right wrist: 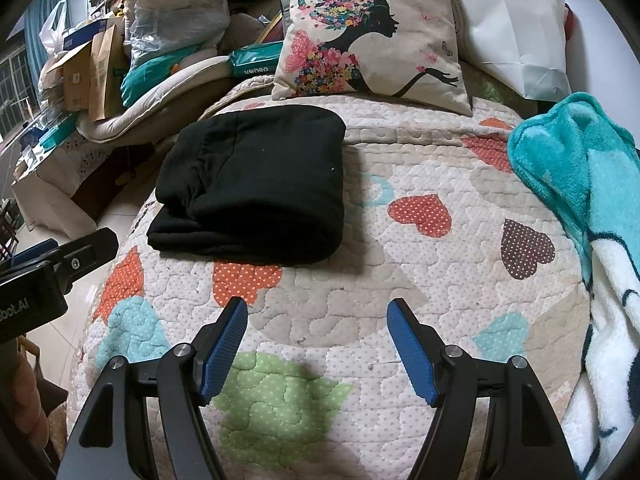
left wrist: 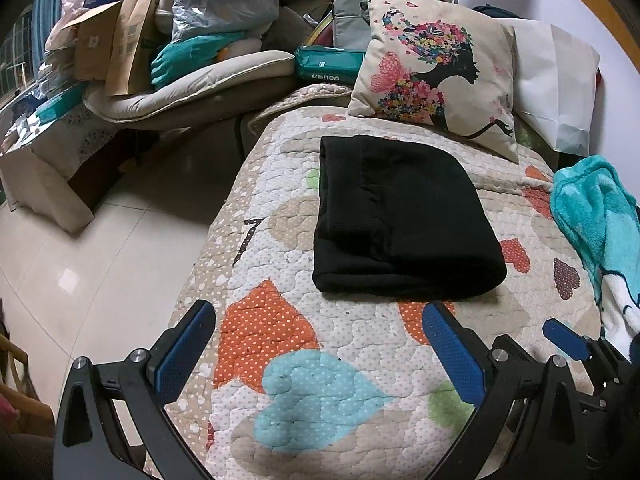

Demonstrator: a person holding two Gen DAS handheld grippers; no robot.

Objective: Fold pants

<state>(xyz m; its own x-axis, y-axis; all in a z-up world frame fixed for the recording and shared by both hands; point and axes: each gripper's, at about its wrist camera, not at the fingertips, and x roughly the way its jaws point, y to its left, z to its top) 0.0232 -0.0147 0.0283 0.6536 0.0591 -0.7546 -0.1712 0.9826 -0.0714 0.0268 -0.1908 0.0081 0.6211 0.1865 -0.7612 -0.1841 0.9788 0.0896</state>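
Observation:
The black pants (left wrist: 400,220) lie folded into a compact rectangular bundle on the heart-patterned quilt (left wrist: 320,360); they also show in the right wrist view (right wrist: 256,184). My left gripper (left wrist: 320,316) is open and empty, hovering just in front of the bundle, apart from it. My right gripper (right wrist: 316,312) is open and empty, above the quilt (right wrist: 400,240) in front and right of the pants. The right gripper's blue finger (left wrist: 566,338) shows at the left view's right edge. The left gripper's body (right wrist: 60,264) shows at the right view's left edge.
A cushion with a flower-haired woman print (left wrist: 440,68) leans behind the pants, a white pillow (left wrist: 556,80) beside it. A teal fleece blanket (right wrist: 580,184) lies on the quilt's right. Piled bags, boxes and bedding (left wrist: 180,40) stand at the left, beyond the tiled floor (left wrist: 100,260).

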